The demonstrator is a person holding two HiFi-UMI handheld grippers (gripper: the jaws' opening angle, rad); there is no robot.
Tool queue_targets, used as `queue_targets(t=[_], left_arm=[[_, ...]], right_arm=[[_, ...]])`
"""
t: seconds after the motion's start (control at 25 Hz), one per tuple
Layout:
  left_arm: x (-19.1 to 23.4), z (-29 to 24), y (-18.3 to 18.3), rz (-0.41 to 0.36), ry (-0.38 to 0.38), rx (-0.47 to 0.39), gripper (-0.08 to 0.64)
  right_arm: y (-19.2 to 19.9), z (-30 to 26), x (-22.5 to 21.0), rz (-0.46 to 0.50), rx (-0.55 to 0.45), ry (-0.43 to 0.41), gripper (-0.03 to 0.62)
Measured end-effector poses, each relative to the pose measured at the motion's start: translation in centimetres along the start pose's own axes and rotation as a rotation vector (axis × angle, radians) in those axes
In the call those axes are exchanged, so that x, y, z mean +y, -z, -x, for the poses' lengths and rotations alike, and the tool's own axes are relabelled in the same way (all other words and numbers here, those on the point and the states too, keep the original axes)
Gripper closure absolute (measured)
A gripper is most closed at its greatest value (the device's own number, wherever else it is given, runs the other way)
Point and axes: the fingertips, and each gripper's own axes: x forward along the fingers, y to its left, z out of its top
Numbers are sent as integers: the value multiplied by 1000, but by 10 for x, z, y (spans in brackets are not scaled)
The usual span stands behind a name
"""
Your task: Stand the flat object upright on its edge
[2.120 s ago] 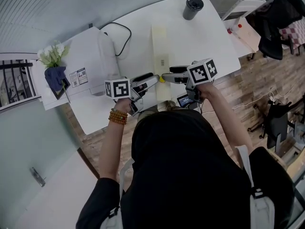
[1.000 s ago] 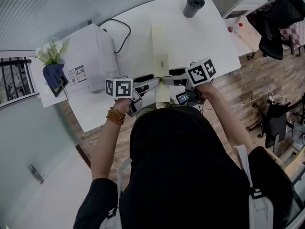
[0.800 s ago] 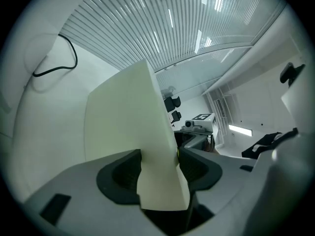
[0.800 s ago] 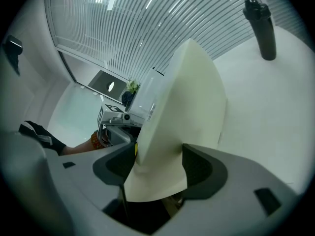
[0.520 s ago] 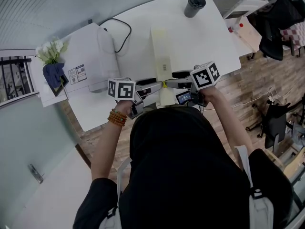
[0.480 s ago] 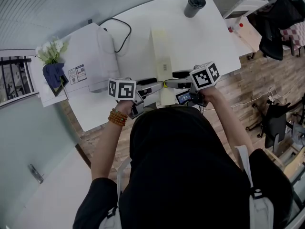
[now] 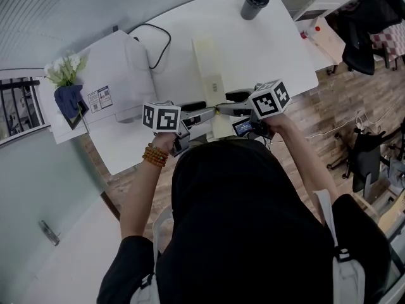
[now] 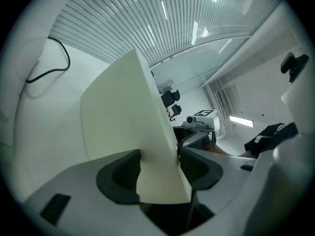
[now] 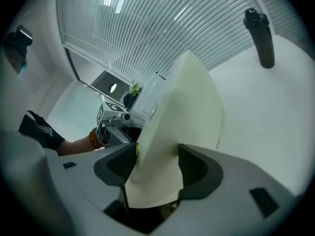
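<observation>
**Board pinched from both sides, not yet on its edge**

The flat object (image 7: pixel 207 73), a long pale cream board, lies lengthwise on the white bench (image 7: pixel 272 49), running away from the person towards the far side. Its near end is caught between the two tools. The left tongs (image 7: pixel 204 112) come in from the left and the right tongs (image 7: pixel 222 109) from the right, and their tips almost meet over that end.

In the left gripper view the left tongs (image 8: pixel 160 168) are clenched on the board (image 8: pixel 123 112), with both dark pads pressed against its faces. The right gripper view shows the same for the right tongs (image 9: pixel 156 167), which are clamped on the board (image 9: pixel 189 102).

Both close views show the board leaning, neither flat nor vertical. From above, much of its broad face is in sight, so it is not upright. Whether a long edge touches the bench cannot be made out.

By my reading the grasp is done and the tilt is under way. What is left is turning the board fully onto its edge, settling it, and letting go without it toppling.

A dark tumbler (image 7: pixel 254 2) stands well apart at the far end of the bench
</observation>
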Motion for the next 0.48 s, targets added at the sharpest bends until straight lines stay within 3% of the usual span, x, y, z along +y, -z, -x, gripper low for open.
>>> queue_targets(t=[0.16,0.24,0.36,0.48], left_arm=[[-5,1,-12,-74,-49,-70,325],[-10,3,-20,-147,-80,-109,328],[-17,3,-31,-301,-143,-150,332],[-12,0,-30,-508,-256,-129,337]], right_arm=[[-12,5,3,99,-22,42,354],[-21,10,6,184,-35,63,360],[-32,17,11,372,-65,100,366],[-32,16,11,632,-74,178,370]])
